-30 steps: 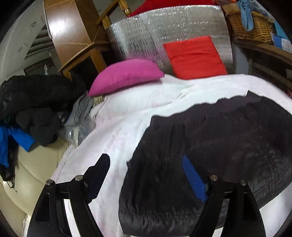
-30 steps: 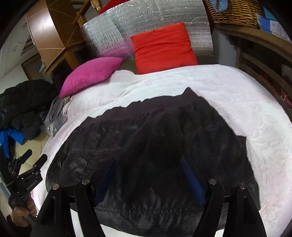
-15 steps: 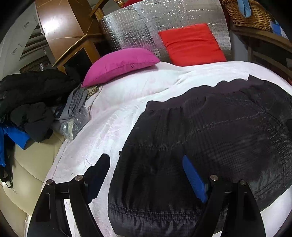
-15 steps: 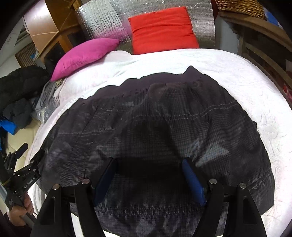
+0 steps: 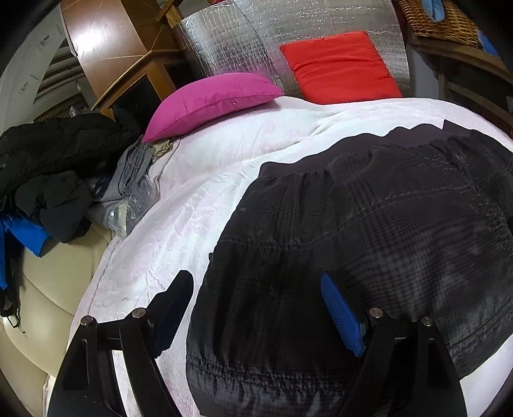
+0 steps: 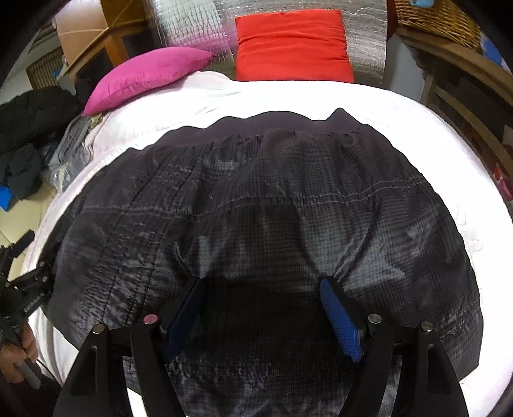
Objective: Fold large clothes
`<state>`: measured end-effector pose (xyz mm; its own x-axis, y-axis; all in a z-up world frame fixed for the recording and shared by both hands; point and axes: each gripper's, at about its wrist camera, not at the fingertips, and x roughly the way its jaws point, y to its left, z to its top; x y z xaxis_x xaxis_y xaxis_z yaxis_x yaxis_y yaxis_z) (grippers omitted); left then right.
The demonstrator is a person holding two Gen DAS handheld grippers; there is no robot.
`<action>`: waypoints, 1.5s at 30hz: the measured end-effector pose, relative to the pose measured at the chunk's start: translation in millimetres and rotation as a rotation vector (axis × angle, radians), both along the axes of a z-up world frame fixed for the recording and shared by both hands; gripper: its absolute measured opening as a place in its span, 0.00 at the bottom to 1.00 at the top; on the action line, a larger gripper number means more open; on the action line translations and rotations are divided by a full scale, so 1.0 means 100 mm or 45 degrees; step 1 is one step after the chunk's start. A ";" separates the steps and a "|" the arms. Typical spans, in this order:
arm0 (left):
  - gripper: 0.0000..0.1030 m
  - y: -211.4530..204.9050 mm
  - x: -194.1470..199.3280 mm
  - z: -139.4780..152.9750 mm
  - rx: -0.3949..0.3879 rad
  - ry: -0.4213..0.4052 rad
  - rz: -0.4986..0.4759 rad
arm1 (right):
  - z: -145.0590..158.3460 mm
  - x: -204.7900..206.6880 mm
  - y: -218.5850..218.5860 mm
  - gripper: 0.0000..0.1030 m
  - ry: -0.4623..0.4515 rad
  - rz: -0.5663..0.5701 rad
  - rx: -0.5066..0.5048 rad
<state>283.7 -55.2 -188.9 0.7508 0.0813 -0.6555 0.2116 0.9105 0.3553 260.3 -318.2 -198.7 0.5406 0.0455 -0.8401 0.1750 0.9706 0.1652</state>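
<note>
A large dark grey checked garment (image 5: 368, 243) (image 6: 263, 218) lies spread flat on the white bed cover (image 5: 205, 179) (image 6: 416, 128), its black waistband at the far edge. My left gripper (image 5: 256, 304) is open and empty over the garment's near left edge, its left finger over the white cover. My right gripper (image 6: 261, 301) is open and empty just above the garment's near middle. The left gripper also shows at the left edge of the right wrist view (image 6: 22, 276), held by a hand.
A pink pillow (image 5: 208, 99) and a red cushion (image 5: 340, 67) lie at the head of the bed against a silver foil sheet (image 5: 243, 41). Dark clothes (image 5: 51, 160) are piled on a cream seat at left. A wicker basket (image 5: 439, 19) stands on wooden shelves at right.
Both grippers have moved forward and down toward the garment, which now fills more of each view. Both stay open.
</note>
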 end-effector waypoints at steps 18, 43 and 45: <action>0.81 0.04 0.06 -0.27 -0.028 0.080 -0.023 | -0.04 -0.10 0.39 0.77 -0.001 0.051 -0.187; 0.82 0.29 0.19 -0.06 -0.002 0.056 0.103 | 0.10 -0.34 -0.35 0.76 -0.003 -0.110 -0.166; 0.82 0.32 0.19 -0.06 -0.012 0.061 0.101 | 0.19 -0.35 -0.23 0.76 -0.016 -0.091 -0.214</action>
<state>302.6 -23.1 -194.6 0.7099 0.1328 -0.6917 0.1553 0.9284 0.3376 225.1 -341.3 -179.7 0.5480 -0.1340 -0.8257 0.2433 0.9699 0.0041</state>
